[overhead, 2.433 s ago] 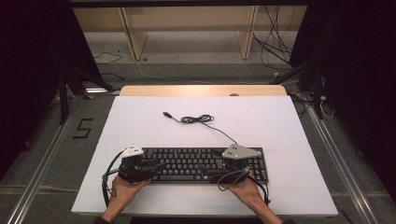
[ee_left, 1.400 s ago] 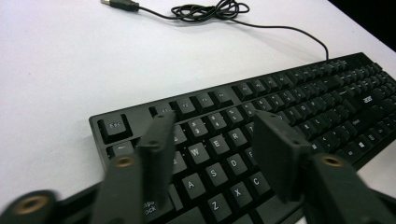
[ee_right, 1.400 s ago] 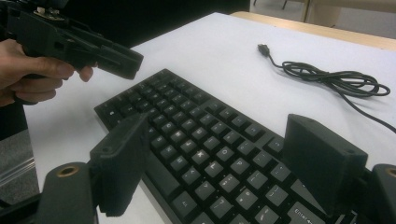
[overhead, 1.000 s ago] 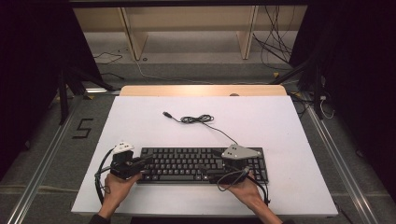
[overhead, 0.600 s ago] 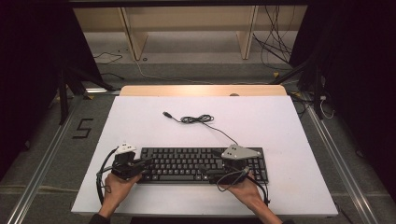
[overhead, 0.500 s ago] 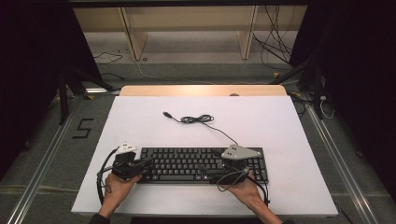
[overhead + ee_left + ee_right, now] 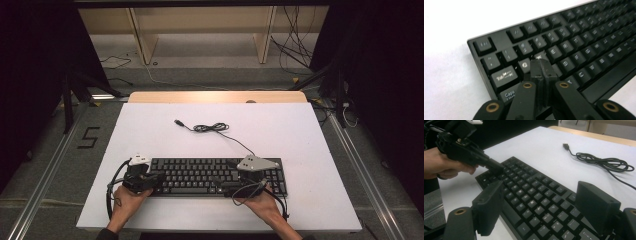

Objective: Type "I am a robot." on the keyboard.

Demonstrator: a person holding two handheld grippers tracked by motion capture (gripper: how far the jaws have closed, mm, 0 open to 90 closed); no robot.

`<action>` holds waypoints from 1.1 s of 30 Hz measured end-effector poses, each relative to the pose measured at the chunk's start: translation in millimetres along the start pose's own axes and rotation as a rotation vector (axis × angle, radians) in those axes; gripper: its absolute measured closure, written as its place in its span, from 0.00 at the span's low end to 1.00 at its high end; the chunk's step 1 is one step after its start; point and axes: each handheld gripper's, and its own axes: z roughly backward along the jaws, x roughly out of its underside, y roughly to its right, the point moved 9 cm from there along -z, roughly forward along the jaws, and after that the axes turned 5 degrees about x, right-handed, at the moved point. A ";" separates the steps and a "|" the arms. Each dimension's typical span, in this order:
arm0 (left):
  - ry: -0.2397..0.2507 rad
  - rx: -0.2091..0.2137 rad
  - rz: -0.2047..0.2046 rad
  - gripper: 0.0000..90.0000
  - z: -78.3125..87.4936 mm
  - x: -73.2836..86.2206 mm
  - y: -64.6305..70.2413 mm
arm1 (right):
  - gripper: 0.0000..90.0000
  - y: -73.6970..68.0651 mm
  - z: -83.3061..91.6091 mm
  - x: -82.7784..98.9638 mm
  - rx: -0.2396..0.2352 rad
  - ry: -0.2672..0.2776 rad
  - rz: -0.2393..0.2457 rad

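Note:
A black keyboard (image 7: 200,176) lies near the front of the white table (image 7: 150,130). My left gripper (image 7: 159,178) is shut, with its joined tips (image 7: 541,66) on the keys at the keyboard's (image 7: 579,50) left end, just below Q and W. I cannot tell whether a key is pressed down. My right gripper (image 7: 227,184) hovers over the right half of the keyboard (image 7: 536,195), pointing along it. Its jaws stand wide open (image 7: 541,202) with nothing between them. The left gripper (image 7: 496,167) touches the far end of the keyboard in the right gripper view.
The keyboard's thin black cable (image 7: 212,128) lies coiled behind it on the table, ending in a loose USB plug (image 7: 177,122); cable (image 7: 604,161) and plug (image 7: 566,145) also show at the top right of the right gripper view. A wooden strip (image 7: 215,96) edges the table's far side.
The left gripper drew back to the left off the keyboard, then came a little way right again onto its left end. The right gripper has not moved.

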 end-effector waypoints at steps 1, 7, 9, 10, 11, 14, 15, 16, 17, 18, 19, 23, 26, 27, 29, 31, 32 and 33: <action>0.004 0.007 0.005 0.99 -0.9 0.7 -0.5 | 0.27 0.0 -0.1 0.1 0.000 -0.001 0.000; 0.006 0.014 0.010 0.99 -0.5 0.4 0.1 | 0.27 -1.1 -0.4 0.8 -0.003 -0.004 0.002; 0.018 0.015 0.010 0.99 1.0 -1.3 0.7 | 0.27 -1.2 -0.5 0.8 -0.003 -0.004 0.003; 0.028 0.020 0.015 0.98 2.6 -2.5 1.7 | 0.27 -1.0 -0.6 0.7 -0.003 -0.003 0.003; 0.040 0.024 0.014 0.94 4.3 -4.3 2.4 | 0.27 -0.7 -0.6 0.6 -0.003 -0.003 0.002; 0.064 0.031 0.010 0.90 7.8 -7.6 4.1 | 0.27 -0.2 -1.0 0.8 -0.003 -0.003 0.001; 0.090 0.034 0.009 0.88 11.5 -11.0 6.0 | 0.27 -0.4 -1.4 1.5 -0.003 -0.007 -0.001; 0.090 0.034 0.009 0.87 11.5 -11.0 6.0 | 0.27 -0.4 -1.4 1.5 -0.003 -0.007 -0.001; 0.109 0.043 0.004 0.86 14.8 -13.3 7.4 | 0.27 -1.0 -1.6 1.7 -0.004 -0.008 0.003; 0.109 0.043 0.004 0.85 14.8 -13.3 7.4 | 0.27 -1.0 -1.6 1.7 -0.004 -0.008 0.003; 0.122 0.049 0.003 0.83 17.3 -14.8 8.5 | 0.27 -1.6 -1.9 1.8 -0.005 -0.008 0.001; 0.137 0.061 0.009 0.76 19.1 -16.2 9.6 | 0.28 -1.9 -2.3 1.9 -0.008 -0.009 0.001; 0.155 0.072 0.024 0.71 20.2 -17.5 10.7 | 0.28 -1.8 -2.7 2.2 -0.010 -0.011 0.000; 0.155 0.072 0.024 0.69 20.2 -17.5 10.7 | 0.29 -1.7 -2.8 2.3 -0.010 -0.011 0.000; 0.161 0.077 0.029 0.61 21.0 -18.2 11.1 | 0.29 -1.8 -2.9 2.4 -0.011 -0.012 0.000; 0.172 0.088 0.028 0.59 21.8 -19.3 12.3 | 0.29 -1.8 -3.0 2.4 -0.011 -0.012 0.002; 0.175 0.091 0.028 0.57 22.1 -19.7 12.8 | 0.29 -1.9 -3.1 2.4 -0.012 -0.012 0.002; 0.175 0.091 0.028 0.53 22.1 -19.7 12.8 | 0.29 -1.9 -3.2 2.4 -0.012 -0.012 0.002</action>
